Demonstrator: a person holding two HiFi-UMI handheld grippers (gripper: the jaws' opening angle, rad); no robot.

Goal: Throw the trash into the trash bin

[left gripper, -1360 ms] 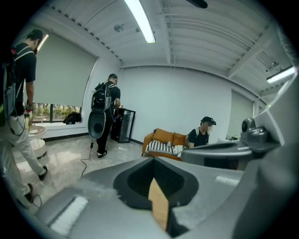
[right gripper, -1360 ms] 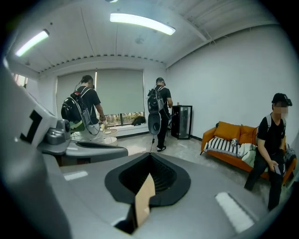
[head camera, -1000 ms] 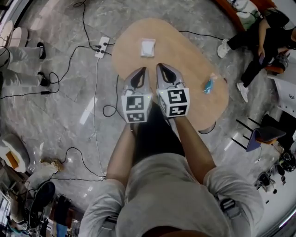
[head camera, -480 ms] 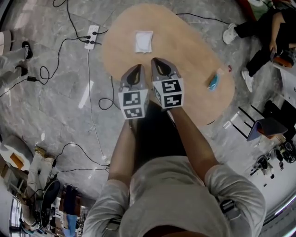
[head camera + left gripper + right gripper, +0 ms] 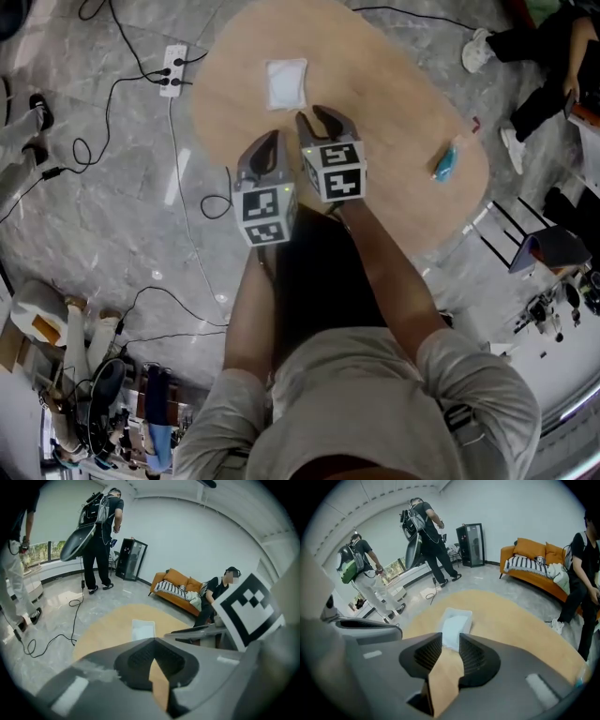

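Two grippers: above desk [image 5: 403, 122]
Left gripper [image 5: 270, 141]: closed, empty
Right gripper [image 5: 321, 117]: just opening, empty; white packet [image 5: 286, 84] at 12 o'clock

Left arm [image 5: 248, 300] and right arm [image 5: 389, 272] reach up mid-frame, side by side. Left gripper [image 5: 271, 141] jaws are pressed together, right gripper [image 5: 320, 116] jaws have just been opening, nothing between them.

Tabletop [image 5: 398, 108] open between white packet [image 5: 286, 84] and blue wrapper [image 5: 446, 161]; cabled power strip [image 5: 172, 70] on floor left.
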